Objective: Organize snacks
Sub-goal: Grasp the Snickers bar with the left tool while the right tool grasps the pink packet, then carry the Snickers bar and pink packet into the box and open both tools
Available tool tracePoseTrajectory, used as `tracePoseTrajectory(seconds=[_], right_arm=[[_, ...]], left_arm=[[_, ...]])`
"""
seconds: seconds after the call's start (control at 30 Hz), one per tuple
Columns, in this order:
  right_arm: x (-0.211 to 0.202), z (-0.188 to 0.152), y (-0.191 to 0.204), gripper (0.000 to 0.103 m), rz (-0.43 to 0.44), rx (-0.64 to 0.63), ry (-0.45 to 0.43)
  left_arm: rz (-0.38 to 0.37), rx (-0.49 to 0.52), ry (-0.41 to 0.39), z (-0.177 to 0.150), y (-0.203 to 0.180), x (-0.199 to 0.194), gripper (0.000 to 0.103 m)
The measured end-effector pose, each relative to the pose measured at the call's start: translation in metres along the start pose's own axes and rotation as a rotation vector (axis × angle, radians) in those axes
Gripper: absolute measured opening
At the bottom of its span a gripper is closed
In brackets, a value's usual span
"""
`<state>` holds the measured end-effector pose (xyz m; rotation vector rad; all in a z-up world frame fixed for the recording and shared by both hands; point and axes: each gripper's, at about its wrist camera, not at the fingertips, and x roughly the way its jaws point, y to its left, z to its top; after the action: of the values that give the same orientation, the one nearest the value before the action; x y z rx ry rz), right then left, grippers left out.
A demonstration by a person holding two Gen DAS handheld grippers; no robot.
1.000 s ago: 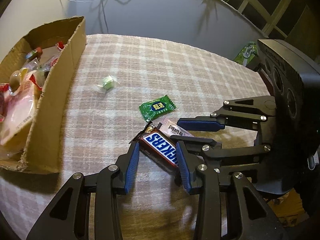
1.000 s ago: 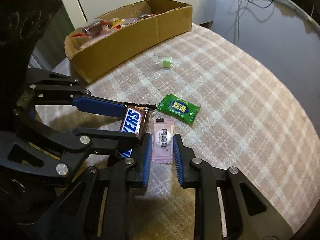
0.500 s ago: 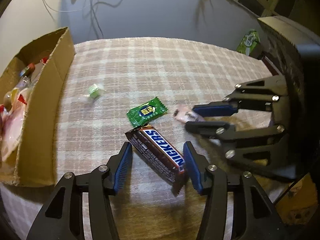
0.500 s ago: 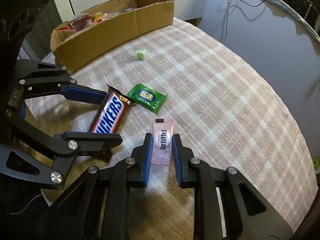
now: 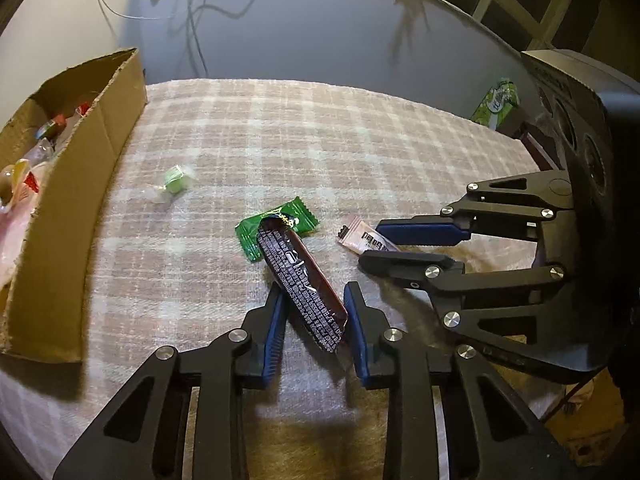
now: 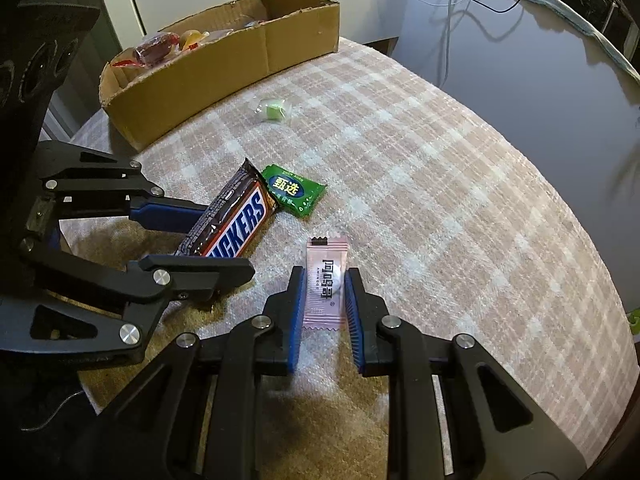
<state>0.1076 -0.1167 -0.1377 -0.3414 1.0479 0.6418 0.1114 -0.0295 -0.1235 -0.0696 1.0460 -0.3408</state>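
A Snickers bar (image 5: 300, 276) stands tipped on its long edge between the blue pads of my left gripper (image 5: 314, 300), whose jaws are closing and press on it. In the right wrist view the bar (image 6: 236, 228) shows its logo inside the left gripper (image 6: 224, 240). My right gripper (image 6: 325, 280) is shut on a pink candy sachet (image 6: 326, 276), low over the plaid cloth. A green sachet (image 5: 300, 216) lies just beyond the bar's far end. Further off, a small green candy in clear wrap (image 5: 174, 180) lies near the cardboard box (image 5: 80, 184), which holds several snacks.
The box (image 6: 224, 68) stands along the cloth's left edge. Behind the cloth lies a dark glossy surface with cables (image 5: 192, 20). A green pack (image 5: 498, 102) sits off the cloth's far right. My right gripper (image 5: 372, 242) is close on the right of the left one.
The left jaws widened around the flat Snickers bar, then closed; the bar has turned onto its edge. The right gripper drew apart from the bar with the pink sachet in it.
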Motion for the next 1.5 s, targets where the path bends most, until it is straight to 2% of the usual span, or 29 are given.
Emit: tracePoseTrajectory(seconds=[0.2,0.53,0.93,1.17,1.5], right_arm=[[-0.008,0.000,-0.006,0.020,0.000,0.036,-0.019],[-0.007,-0.001,-0.001,0.020,-0.017,0.027,-0.006],[-0.031,0.013,-0.009,0.020,0.008,0.065,-0.075],[-0.045,0.051,-0.008,0.020,0.016,0.054,-0.140],[-0.033,0.130,0.011,0.020,0.054,-0.005,-0.187]], left_arm=[[0.003,-0.027,-0.021,-0.007,0.016,-0.017,0.019],[0.017,0.003,-0.042,-0.004,0.015,-0.012,0.017],[0.014,-0.063,-0.138,0.009,0.038,-0.053,0.017],[0.055,-0.111,-0.221,0.025,0.076,-0.083,0.017],[0.134,-0.153,-0.274,0.038,0.128,-0.107,0.017]])
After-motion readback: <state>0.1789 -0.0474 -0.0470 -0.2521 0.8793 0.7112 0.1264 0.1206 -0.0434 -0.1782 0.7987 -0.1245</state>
